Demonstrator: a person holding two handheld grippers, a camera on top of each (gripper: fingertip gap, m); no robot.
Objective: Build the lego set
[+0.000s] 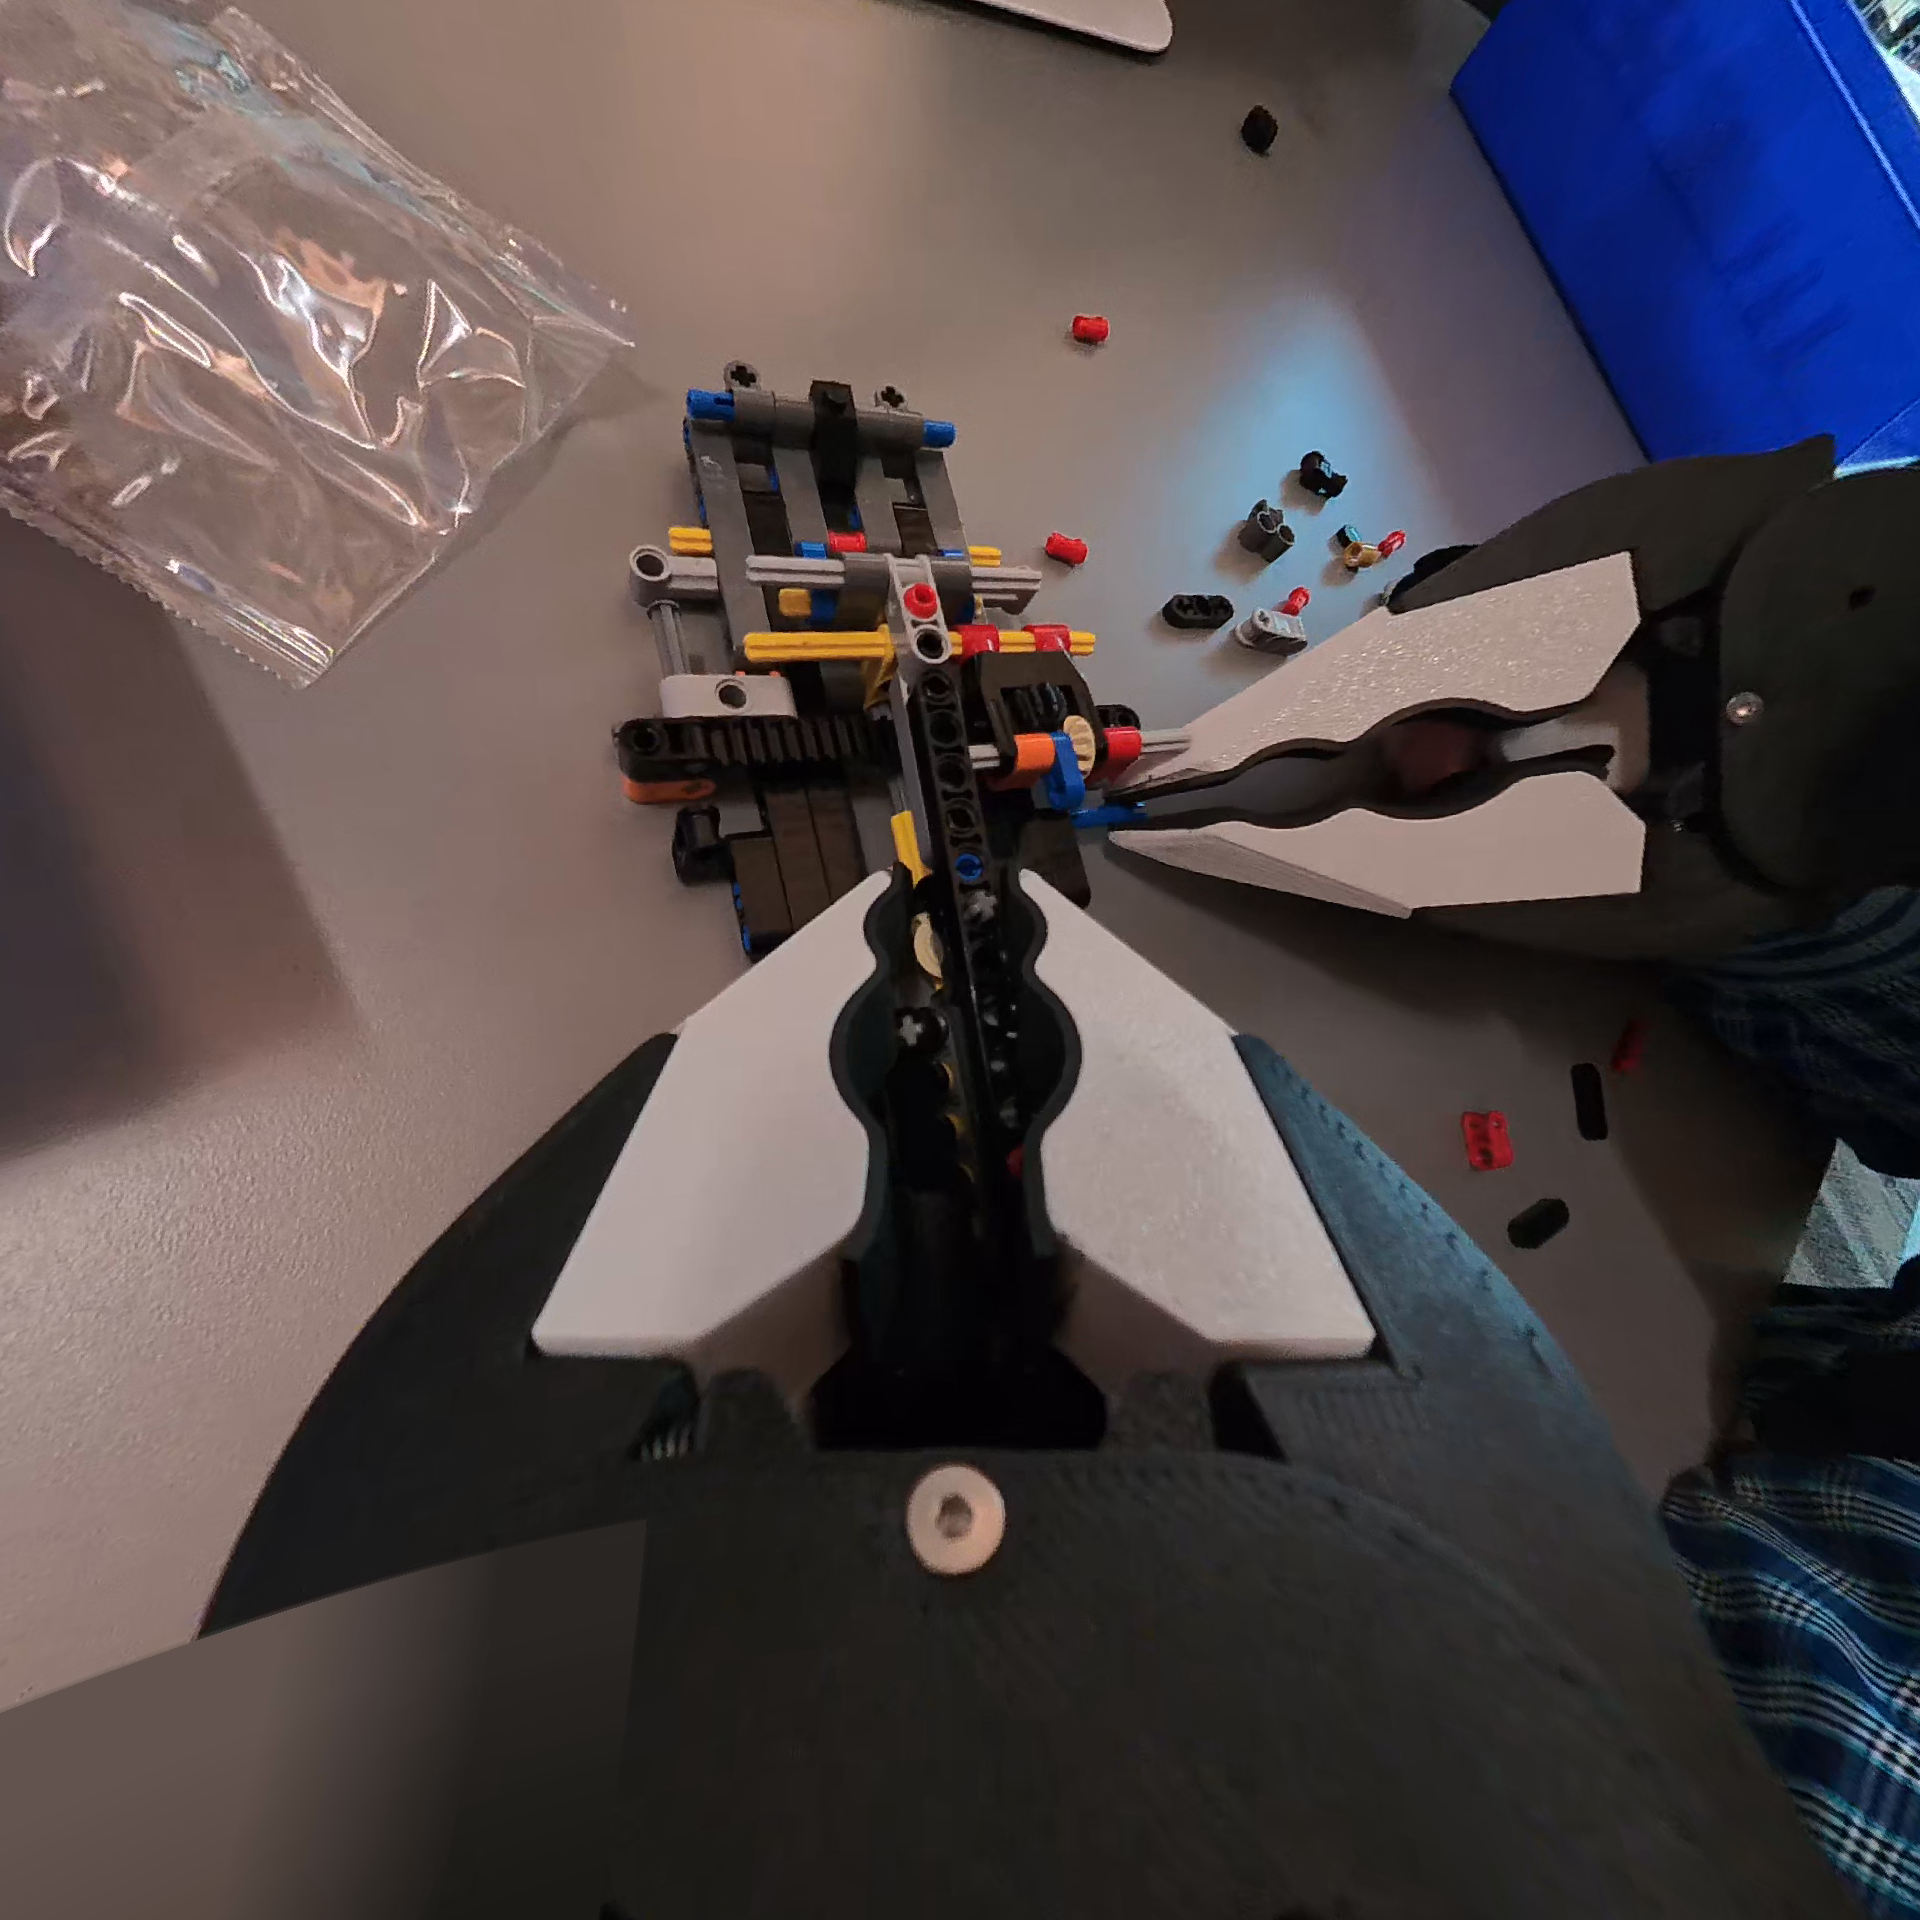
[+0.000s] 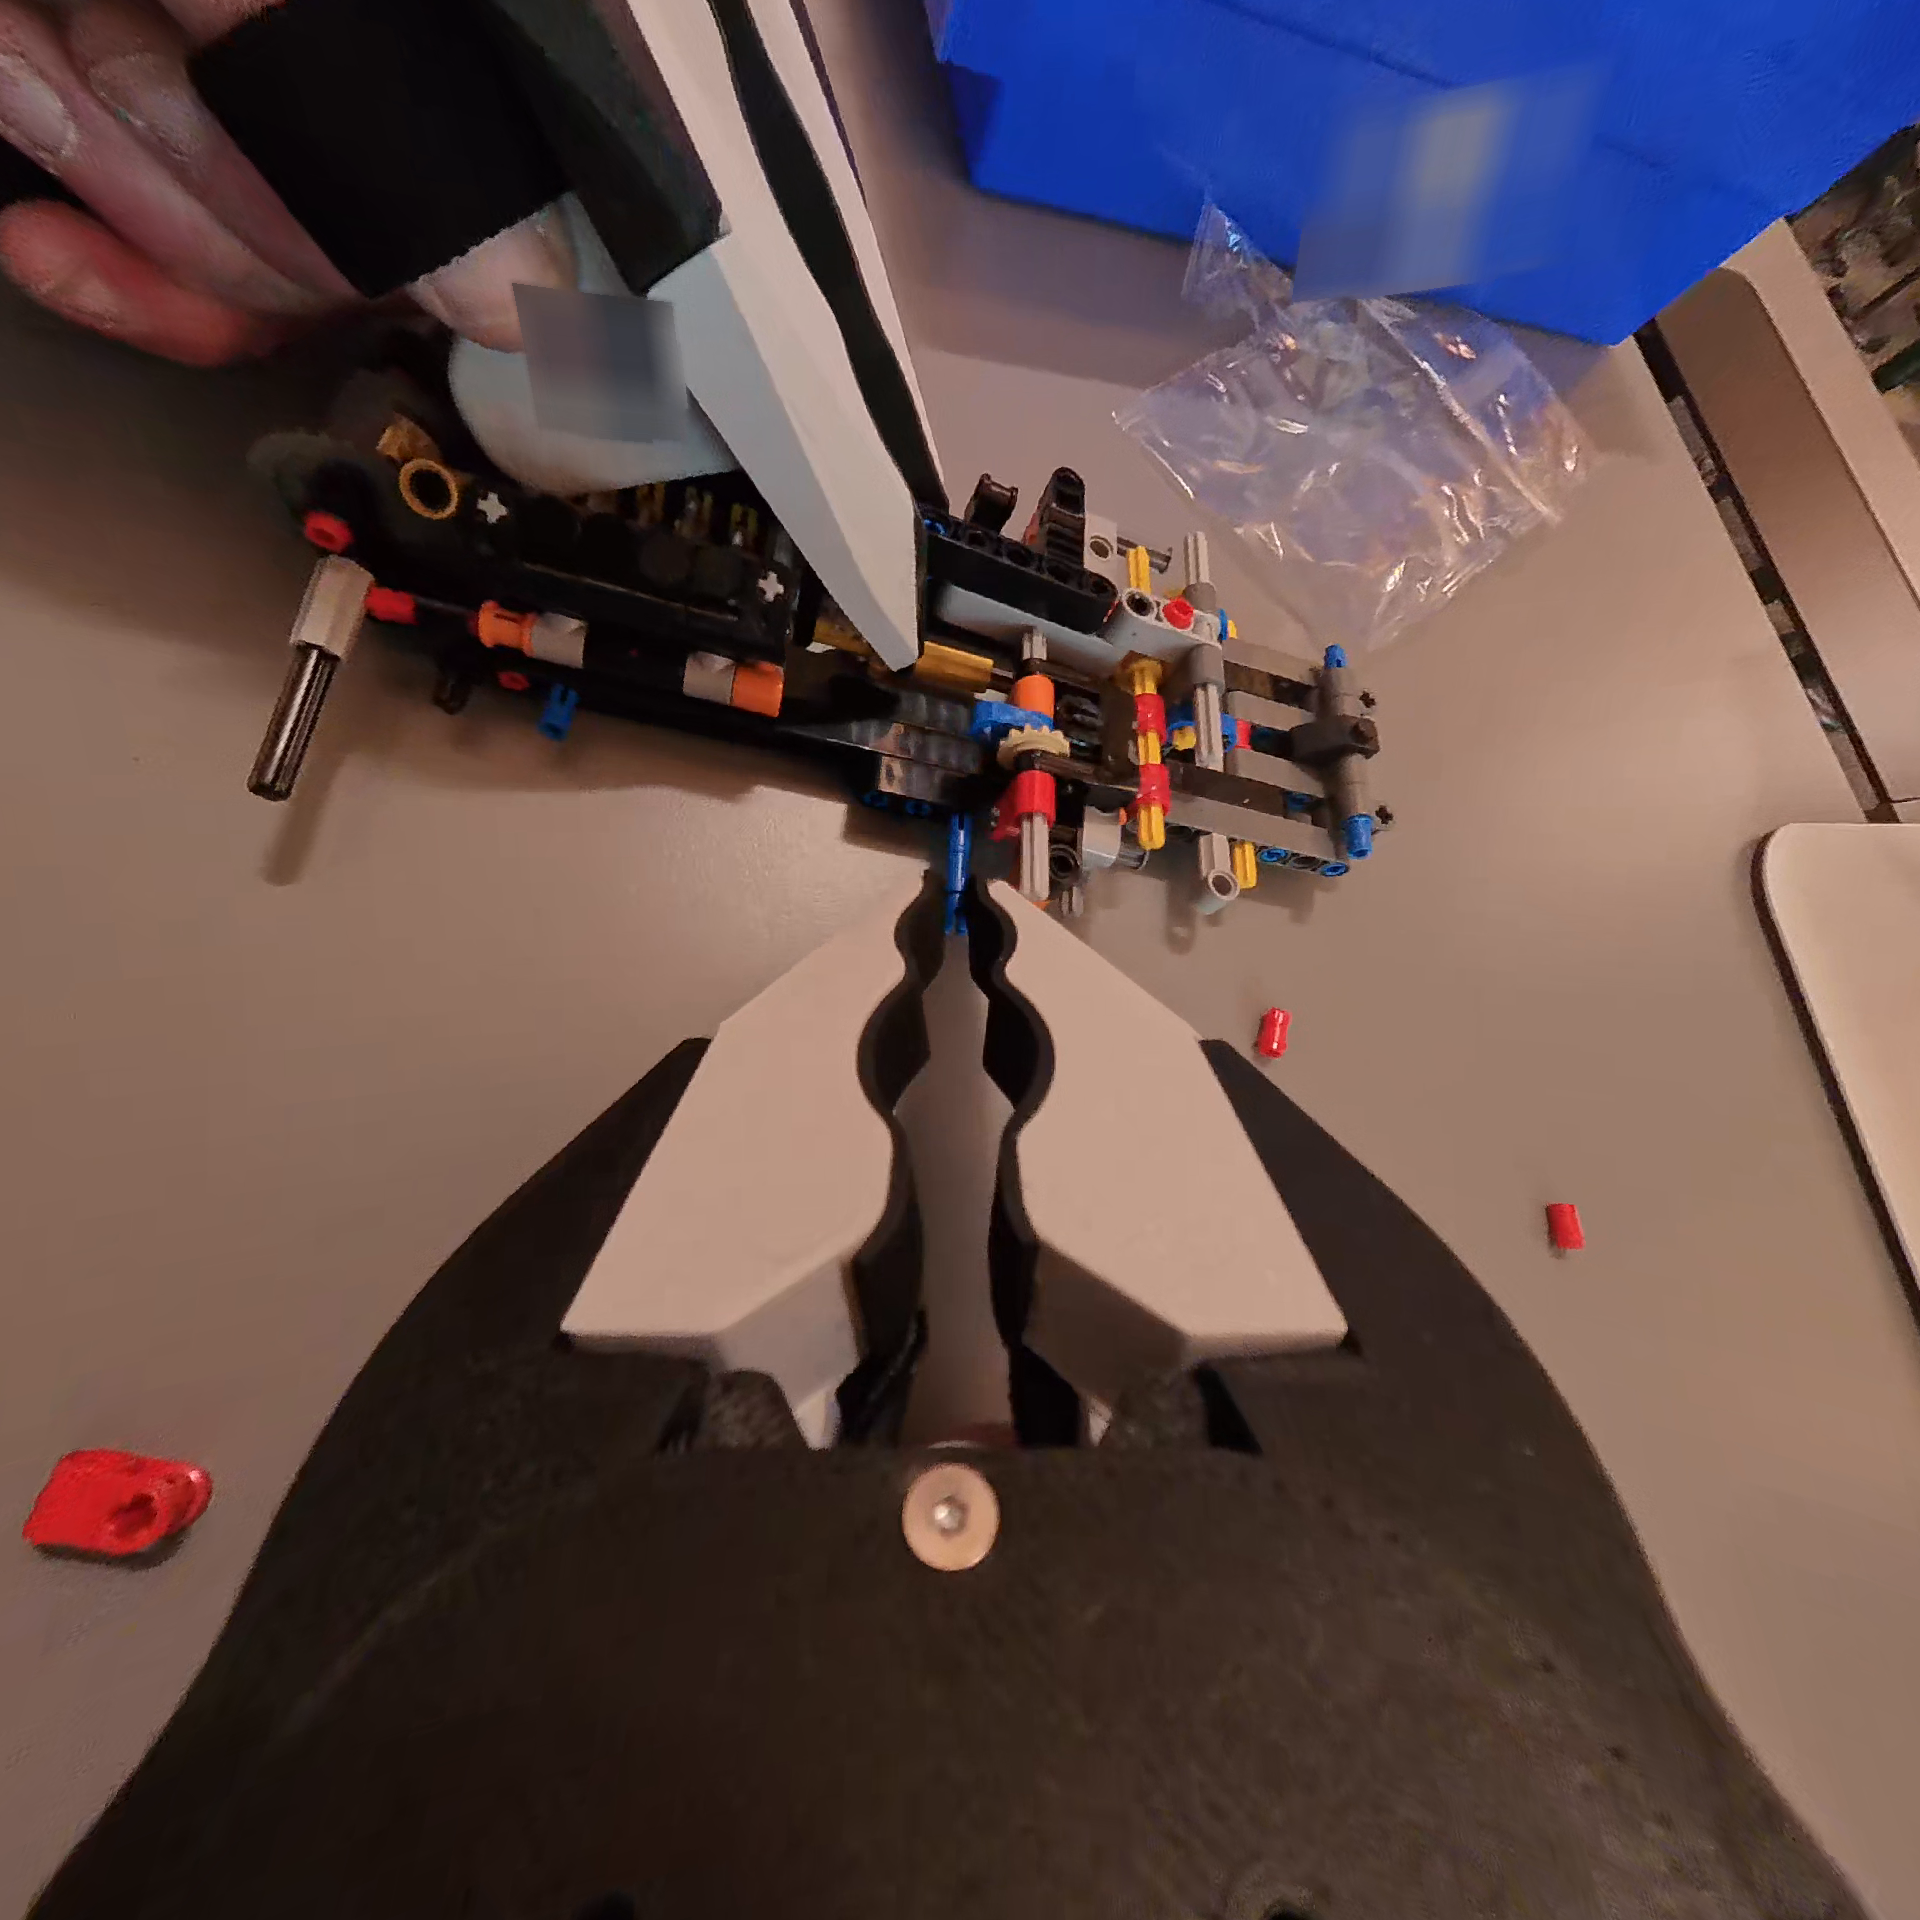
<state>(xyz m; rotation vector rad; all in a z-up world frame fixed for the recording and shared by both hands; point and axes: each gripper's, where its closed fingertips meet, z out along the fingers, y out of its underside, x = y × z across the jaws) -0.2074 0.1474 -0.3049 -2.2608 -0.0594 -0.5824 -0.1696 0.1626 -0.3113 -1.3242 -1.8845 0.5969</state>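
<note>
The partly built lego assembly (image 1: 831, 623) of grey, black, yellow, red and blue parts lies on the table. My left gripper (image 1: 956, 883) is shut on its long black beam section (image 1: 951, 758). My right gripper (image 1: 1114, 814) comes in from the right. In the right wrist view, my right gripper (image 2: 961, 899) is shut on a blue pin (image 2: 958, 857) at the near edge of the assembly (image 2: 1143, 717). The pin touches the assembly. The left gripper (image 2: 920, 571) clamps the assembly from above left, and a hand (image 2: 125, 208) holds it.
Loose red bushes (image 1: 1089, 328) and several small black and grey parts (image 1: 1265, 535) lie to the right of the assembly. A clear plastic bag (image 1: 260, 343) lies at the left, and a blue box (image 1: 1714, 208) at the far right. A red piece (image 2: 114, 1501) lies near my right gripper. My hands' fingertips stand some 5 cm from each other.
</note>
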